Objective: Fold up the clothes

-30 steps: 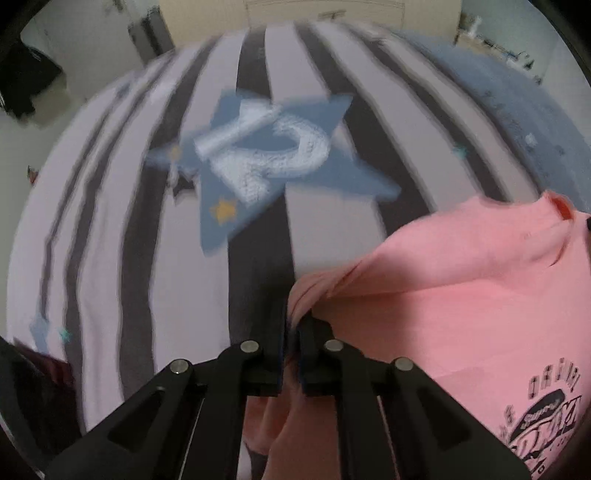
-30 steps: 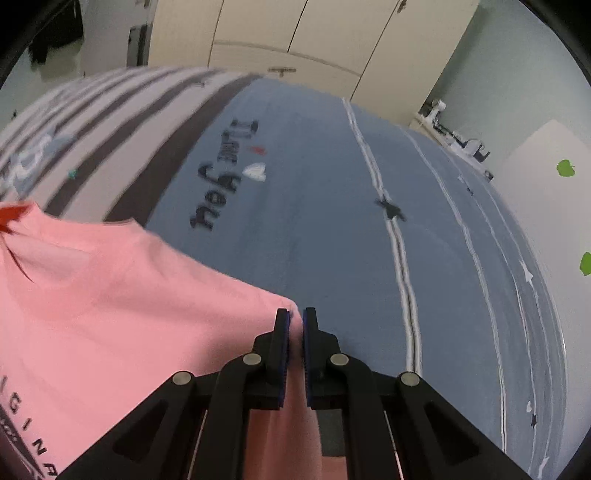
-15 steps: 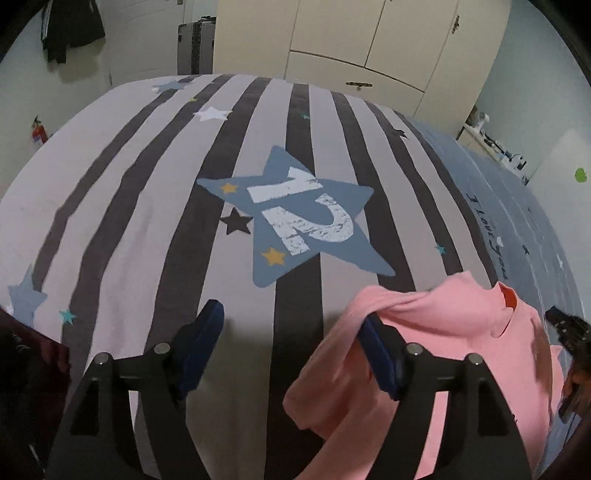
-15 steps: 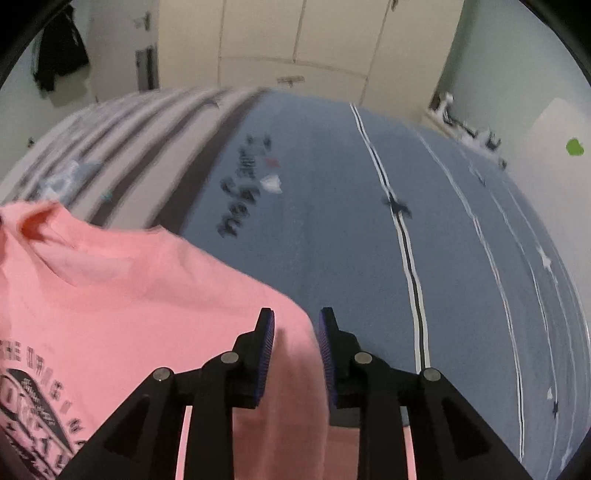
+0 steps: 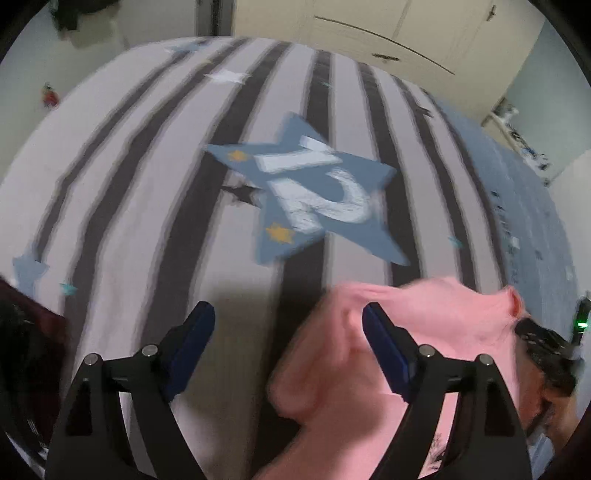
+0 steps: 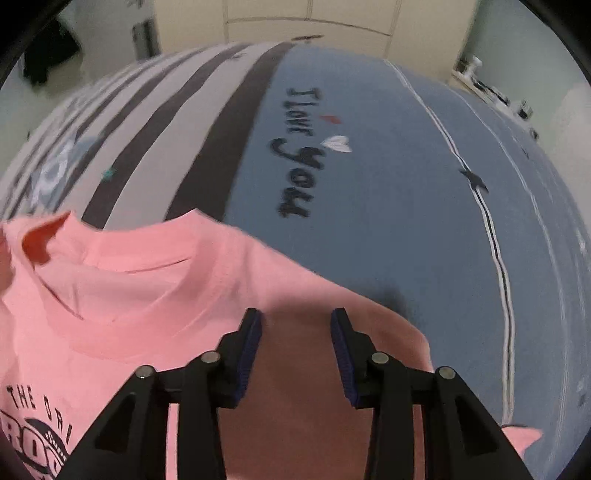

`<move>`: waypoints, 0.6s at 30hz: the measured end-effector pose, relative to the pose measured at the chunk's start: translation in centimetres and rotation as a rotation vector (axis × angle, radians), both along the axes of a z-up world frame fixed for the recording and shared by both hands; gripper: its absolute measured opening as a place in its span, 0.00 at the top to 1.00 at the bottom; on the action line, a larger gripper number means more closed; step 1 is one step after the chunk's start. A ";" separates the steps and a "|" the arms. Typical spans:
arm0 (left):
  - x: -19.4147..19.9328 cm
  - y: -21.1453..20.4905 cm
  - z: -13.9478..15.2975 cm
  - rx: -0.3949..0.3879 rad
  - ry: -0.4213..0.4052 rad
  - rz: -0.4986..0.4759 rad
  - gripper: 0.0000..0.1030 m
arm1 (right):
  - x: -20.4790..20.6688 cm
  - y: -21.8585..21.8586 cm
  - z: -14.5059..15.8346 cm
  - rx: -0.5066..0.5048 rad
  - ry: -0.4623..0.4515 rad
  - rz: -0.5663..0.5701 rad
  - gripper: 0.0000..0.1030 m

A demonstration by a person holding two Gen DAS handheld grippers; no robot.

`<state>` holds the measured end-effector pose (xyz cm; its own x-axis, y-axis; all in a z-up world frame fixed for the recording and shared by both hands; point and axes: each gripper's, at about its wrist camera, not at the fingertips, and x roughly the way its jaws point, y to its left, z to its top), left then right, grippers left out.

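Having been clamped on cloth a second ago, now releasing: left gripper (image 5: 288, 325) and right gripper (image 6: 295, 328) both opening, gripping nothing, leaving the pink T-shirt (image 6: 155, 295) lying on the bedspread (image 5: 147, 206), suggesting laying-out done, folding pending.

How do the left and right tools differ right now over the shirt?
The left tool gapes wide, half over striped bedding; the right tool stands narrower, fully over the pink shirt. Both are opening, with neither pinching fabric.

Home bedroom, patterned bedspread (image 5: 147, 192), wardrobe doors (image 6: 306, 22)
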<state>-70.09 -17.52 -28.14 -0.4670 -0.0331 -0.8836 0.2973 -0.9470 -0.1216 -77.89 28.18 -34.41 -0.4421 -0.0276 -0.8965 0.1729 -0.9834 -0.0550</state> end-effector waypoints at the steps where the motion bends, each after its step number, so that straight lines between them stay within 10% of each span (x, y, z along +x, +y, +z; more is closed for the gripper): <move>1: 0.2 -0.3 0.1 -0.002 0.019 -0.002 0.22 | 0.0 0.6 0.0 -0.011 0.007 -0.014 0.65; 11: -1.8 9.2 0.8 -0.038 0.172 -0.334 0.24 | 0.5 1.4 1.7 -0.111 0.090 0.056 0.63; 18: -5.3 14.5 -3.4 -0.144 0.024 -0.472 0.38 | -0.7 -1.3 0.3 -0.062 0.057 0.100 0.63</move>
